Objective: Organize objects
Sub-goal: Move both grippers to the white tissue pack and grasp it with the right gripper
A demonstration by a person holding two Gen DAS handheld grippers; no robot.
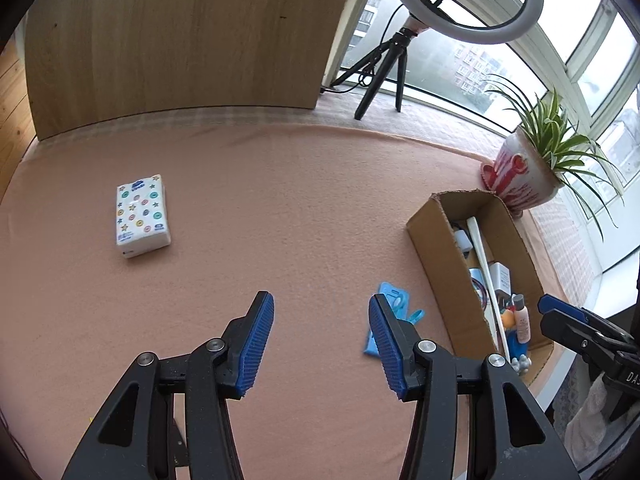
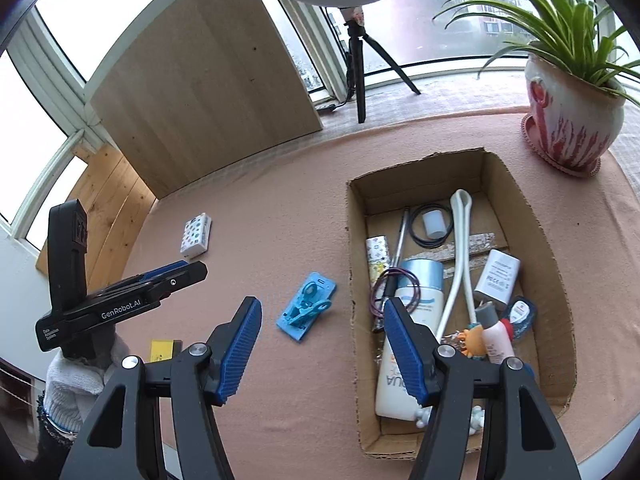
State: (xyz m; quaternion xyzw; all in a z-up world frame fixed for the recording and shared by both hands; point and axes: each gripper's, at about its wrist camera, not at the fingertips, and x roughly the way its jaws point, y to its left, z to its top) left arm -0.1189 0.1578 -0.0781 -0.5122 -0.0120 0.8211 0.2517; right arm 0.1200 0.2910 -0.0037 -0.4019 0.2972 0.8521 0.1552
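A white tissue pack with coloured dots (image 1: 142,216) lies on the pink cloth at the left; it also shows in the right wrist view (image 2: 196,235). A blue plastic item (image 1: 394,312) (image 2: 307,306) lies just left of an open cardboard box (image 1: 434,248) (image 2: 356,248) holding several small items. My left gripper (image 1: 321,346) is open and empty above the cloth, its right finger over the blue item. My right gripper (image 2: 322,354) is open and empty over the box's left wall. The left gripper also shows at the left of the right wrist view (image 2: 160,280).
A potted spider plant (image 1: 528,172) (image 2: 572,120) stands behind the box. A ring light on a tripod (image 1: 394,60) (image 2: 360,52) stands at the back by the window. A wooden panel (image 1: 180,40) stands at the back left. A small yellow item (image 2: 162,350) lies near the front edge.
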